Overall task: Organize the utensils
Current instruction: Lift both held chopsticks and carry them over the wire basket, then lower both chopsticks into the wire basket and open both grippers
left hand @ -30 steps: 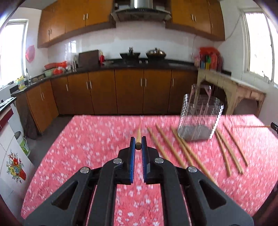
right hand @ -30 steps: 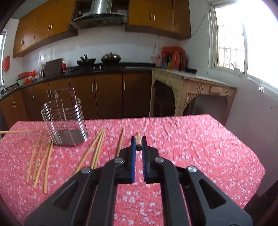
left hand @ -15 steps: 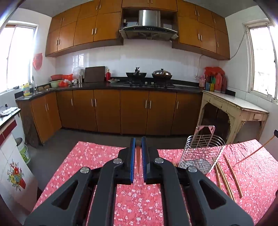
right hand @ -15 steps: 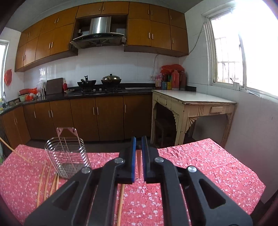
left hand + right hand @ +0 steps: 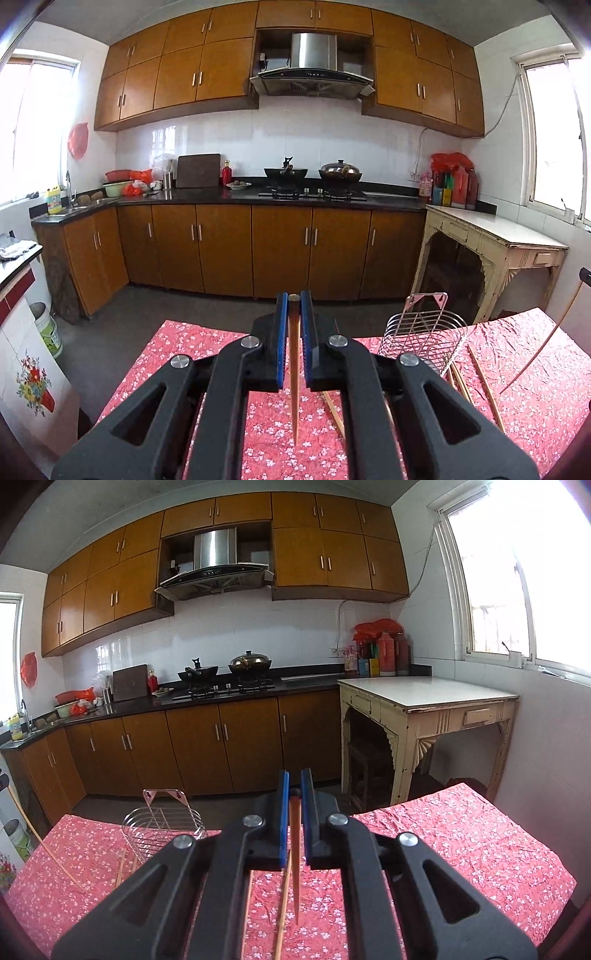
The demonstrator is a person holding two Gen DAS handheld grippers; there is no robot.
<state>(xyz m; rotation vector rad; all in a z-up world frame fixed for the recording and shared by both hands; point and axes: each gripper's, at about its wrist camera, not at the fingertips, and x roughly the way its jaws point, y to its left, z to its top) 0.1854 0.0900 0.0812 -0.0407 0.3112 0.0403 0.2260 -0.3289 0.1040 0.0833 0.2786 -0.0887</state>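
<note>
My left gripper (image 5: 294, 301) is shut on a wooden chopstick (image 5: 294, 384) that hangs tip-down above the red flowered tablecloth (image 5: 192, 354). The wire utensil basket (image 5: 421, 338) stands to its right, with loose chopsticks (image 5: 484, 387) lying beside it. My right gripper (image 5: 294, 781) is shut on another chopstick (image 5: 295, 864), also hanging tip-down. In the right wrist view the basket (image 5: 162, 830) stands to the left, with loose chopsticks (image 5: 282, 904) on the cloth (image 5: 461, 849) below the gripper. The left gripper's held chopstick shows slanted at the far left (image 5: 44, 845).
Kitchen cabinets (image 5: 280, 251) and a stove counter lie beyond the table's far edge. A cream side table (image 5: 424, 709) stands at the right wall under a window. A white appliance with a flower print (image 5: 29, 376) stands left of the table.
Both grippers have risen and tilted up, each lifting its chopstick off the table so it now hangs tip-down. The views now look at the cabinets instead of down at the table.
</note>
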